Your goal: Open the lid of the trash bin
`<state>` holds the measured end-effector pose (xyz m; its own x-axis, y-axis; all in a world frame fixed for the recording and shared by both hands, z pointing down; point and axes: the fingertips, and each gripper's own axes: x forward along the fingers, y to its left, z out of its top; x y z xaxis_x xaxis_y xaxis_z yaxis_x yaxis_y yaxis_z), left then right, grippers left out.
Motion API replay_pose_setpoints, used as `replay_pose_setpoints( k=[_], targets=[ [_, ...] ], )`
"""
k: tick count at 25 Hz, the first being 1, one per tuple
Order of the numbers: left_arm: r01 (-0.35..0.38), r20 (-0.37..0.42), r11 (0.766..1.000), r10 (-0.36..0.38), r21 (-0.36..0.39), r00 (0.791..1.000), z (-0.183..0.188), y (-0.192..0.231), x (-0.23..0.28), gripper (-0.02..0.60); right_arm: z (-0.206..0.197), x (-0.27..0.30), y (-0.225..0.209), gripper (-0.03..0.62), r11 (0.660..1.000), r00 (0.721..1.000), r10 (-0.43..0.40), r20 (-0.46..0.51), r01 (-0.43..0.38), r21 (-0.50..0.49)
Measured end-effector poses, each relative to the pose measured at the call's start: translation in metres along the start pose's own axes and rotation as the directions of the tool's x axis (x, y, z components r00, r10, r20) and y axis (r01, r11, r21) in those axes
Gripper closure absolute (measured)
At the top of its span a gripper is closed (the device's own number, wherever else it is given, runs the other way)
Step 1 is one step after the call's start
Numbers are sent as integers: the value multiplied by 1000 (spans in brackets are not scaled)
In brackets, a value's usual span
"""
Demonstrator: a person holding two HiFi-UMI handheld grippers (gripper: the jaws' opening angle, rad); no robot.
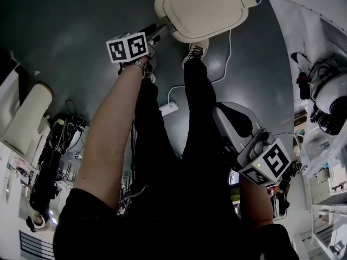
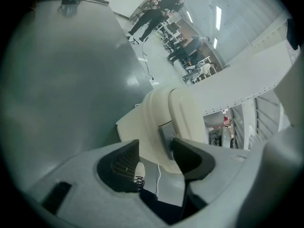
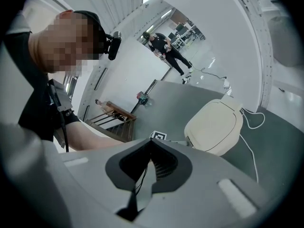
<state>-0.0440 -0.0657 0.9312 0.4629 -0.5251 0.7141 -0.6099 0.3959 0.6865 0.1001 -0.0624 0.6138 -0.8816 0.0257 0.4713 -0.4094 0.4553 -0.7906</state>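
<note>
The trash bin's cream lid [image 1: 201, 8] lies on the dark floor just beyond my feet. My left gripper [image 1: 160, 32] reaches its near edge. In the left gripper view the left gripper [image 2: 154, 156] stands open, with the lid's [image 2: 164, 113] rim and a grey tab [image 2: 166, 136] between the jaws; the left pad is clear of the rim. My right gripper [image 1: 225, 115] hangs back at the lower right, far from the bin. Seen from the right gripper [image 3: 151, 145], its jaws meet at the tips with nothing between them, and the lid [image 3: 213, 125] sits ahead.
A white power strip [image 1: 169, 108] and its cable [image 1: 227, 64] lie on the floor by my shoes [image 1: 195, 50]. Cluttered equipment [image 1: 325, 99] lines the right side. People stand far off [image 2: 156, 8]. A wooden rack [image 3: 114, 110] stands behind the bin.
</note>
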Motion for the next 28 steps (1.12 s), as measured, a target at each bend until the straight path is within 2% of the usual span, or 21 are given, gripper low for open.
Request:
replay_pose_setpoints(
  k=[12,15,18,21,24,28],
  targets=[
    [1,-8,1000,-1,4,1000,3,-2,-1,361,-1,6,11,588,999,1000,14,-27,-15,-36],
    [11,-19,999,-11,40,1000,4,-15,-2,437,1,6,16,588,999,1000,14,-27,-15,-50],
    [-1,-43,993,6,116,999,1,-26,-8,582,6,7,25,588,998,1000,18,-19,-20,-65],
    [1,-68,988,10,154,998,-6,-28,-25,578,16,6,40,586,997,1000,27,7,-27,-73],
    [30,-60,988,-21,152,998,-4,-36,-56,578,29,4,58,588,994,999,29,36,-25,-106],
    [78,-51,978,-70,195,996,1,-60,-105,578,42,2,88,588,988,997,32,65,-22,-155]
  ],
)
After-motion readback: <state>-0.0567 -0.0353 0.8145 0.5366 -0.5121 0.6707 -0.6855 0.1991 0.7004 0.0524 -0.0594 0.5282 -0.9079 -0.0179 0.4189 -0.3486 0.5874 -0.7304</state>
